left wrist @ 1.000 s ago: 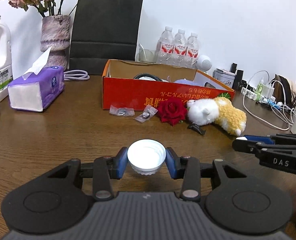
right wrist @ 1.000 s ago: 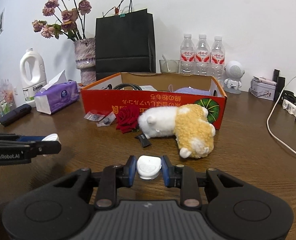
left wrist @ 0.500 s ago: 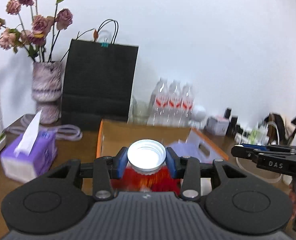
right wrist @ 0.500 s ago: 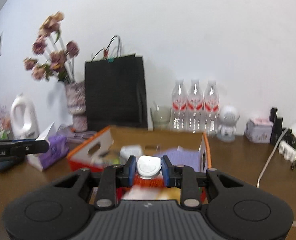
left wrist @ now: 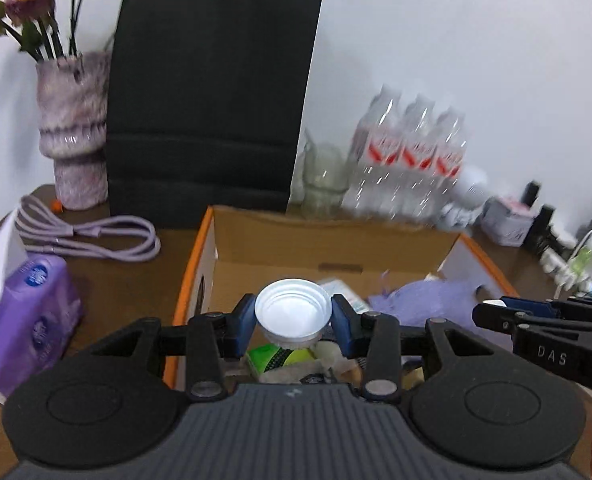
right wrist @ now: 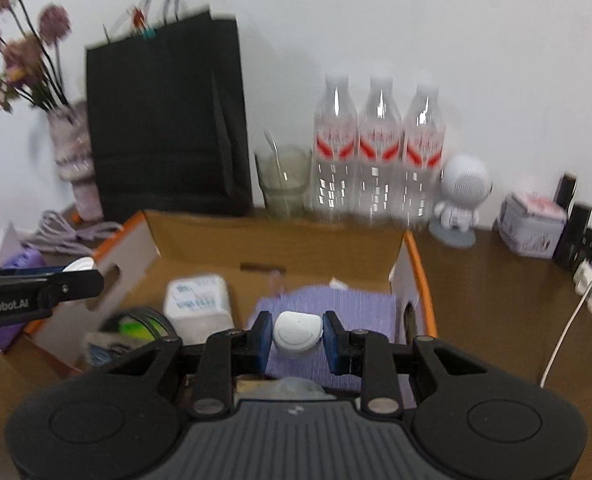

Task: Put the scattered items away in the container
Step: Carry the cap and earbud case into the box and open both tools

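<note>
My left gripper (left wrist: 293,317) is shut on a white screw cap (left wrist: 292,310), open side up, and hangs over the near left part of the orange cardboard box (left wrist: 194,276). Above the same box (right wrist: 272,236), my right gripper (right wrist: 298,338) is shut on a small white rounded case (right wrist: 297,332), over a purple cloth (right wrist: 336,304). Each gripper shows in the other's view: the right gripper (left wrist: 486,312) at the right edge, the left gripper (right wrist: 90,276) at the left edge with the cap. A white packet (right wrist: 198,300) and green-labelled items (left wrist: 280,358) lie in the box.
Behind the box stand a black paper bag (left wrist: 212,100), a glass (right wrist: 284,180), three water bottles (right wrist: 378,152) and a vase (left wrist: 74,128). A purple tissue pack (left wrist: 28,316) and a coiled cable (left wrist: 92,236) lie left. A white figurine (right wrist: 462,196), a tin (right wrist: 532,226) and power strips sit right.
Both grippers rose from the table's front and moved forward over the box, each still holding its item. The plush toy and the rose have dropped out of view.
</note>
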